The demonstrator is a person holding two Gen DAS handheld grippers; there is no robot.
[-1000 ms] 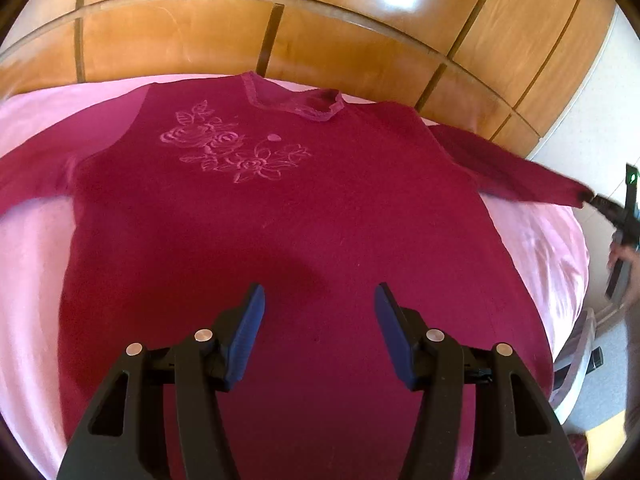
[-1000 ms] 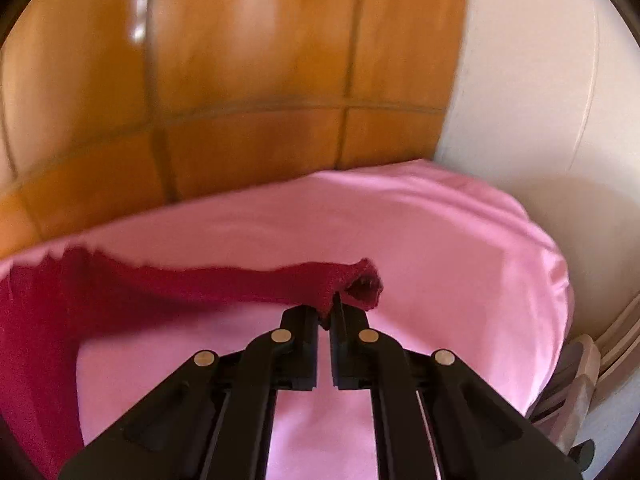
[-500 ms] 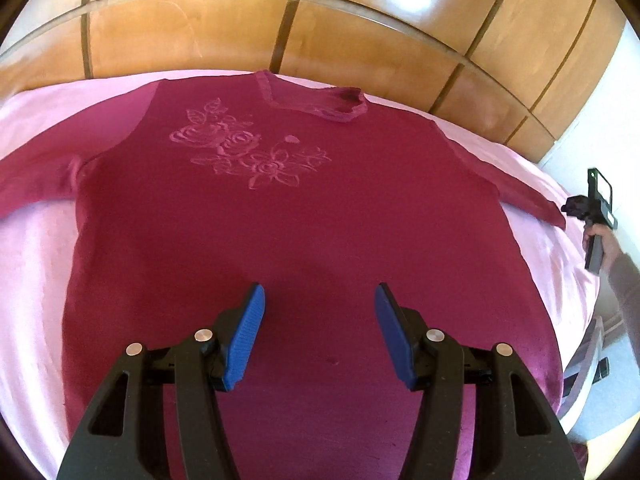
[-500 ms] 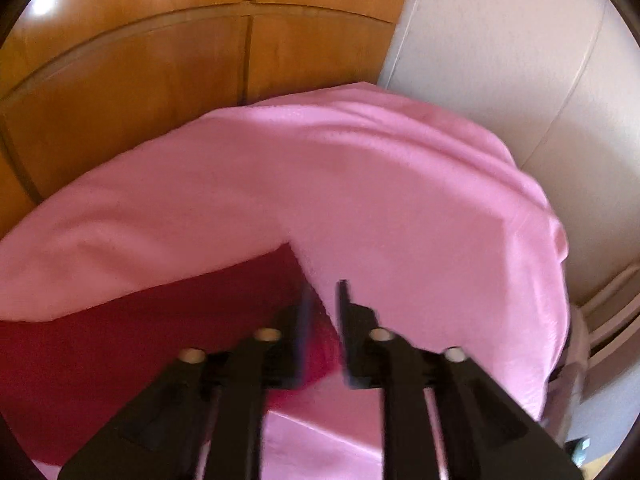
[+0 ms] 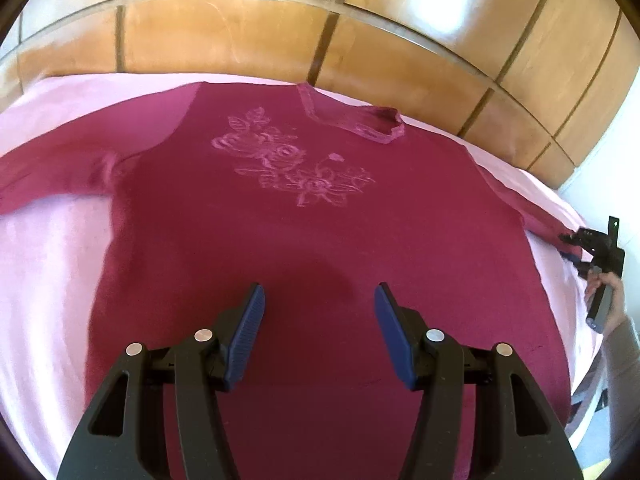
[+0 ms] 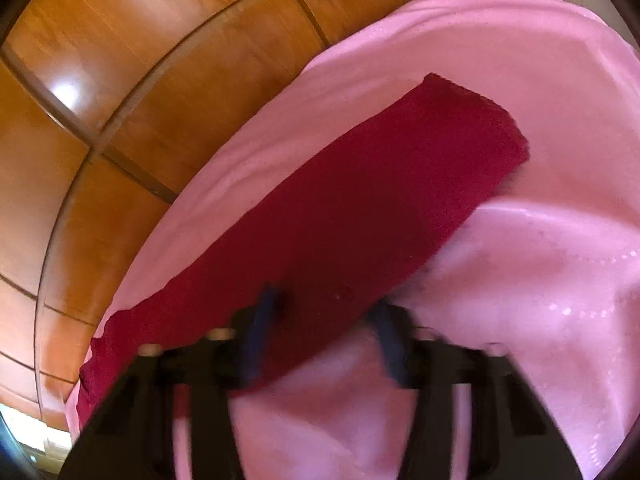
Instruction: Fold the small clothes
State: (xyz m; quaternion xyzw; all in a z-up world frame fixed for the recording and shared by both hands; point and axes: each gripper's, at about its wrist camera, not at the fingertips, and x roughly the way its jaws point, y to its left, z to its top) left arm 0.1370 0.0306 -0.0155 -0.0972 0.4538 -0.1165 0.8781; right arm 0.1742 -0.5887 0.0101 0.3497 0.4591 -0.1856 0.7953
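A dark red long-sleeved sweater [image 5: 320, 232] with a pink flower design lies spread flat, front up, on a pink bed cover [image 5: 48, 264]. My left gripper [image 5: 319, 304] is open and empty, hovering over the sweater's lower middle. My right gripper [image 6: 324, 316] is open, blurred, just above the sweater's right sleeve [image 6: 360, 208], which lies flat on the cover. In the left wrist view the right gripper [image 5: 576, 246] shows at the far right, at the sleeve's cuff.
A wooden panelled headboard [image 5: 280, 32] runs along the far side of the bed. A white wall [image 5: 616, 184] stands at the right. The bed's right edge [image 5: 588, 344] drops off near the hand.
My right gripper held the sleeve's cuff lifted, then lowered it, opened and let go; the sleeve now lies flat. My left gripper stayed open and drifted slightly over the sweater.
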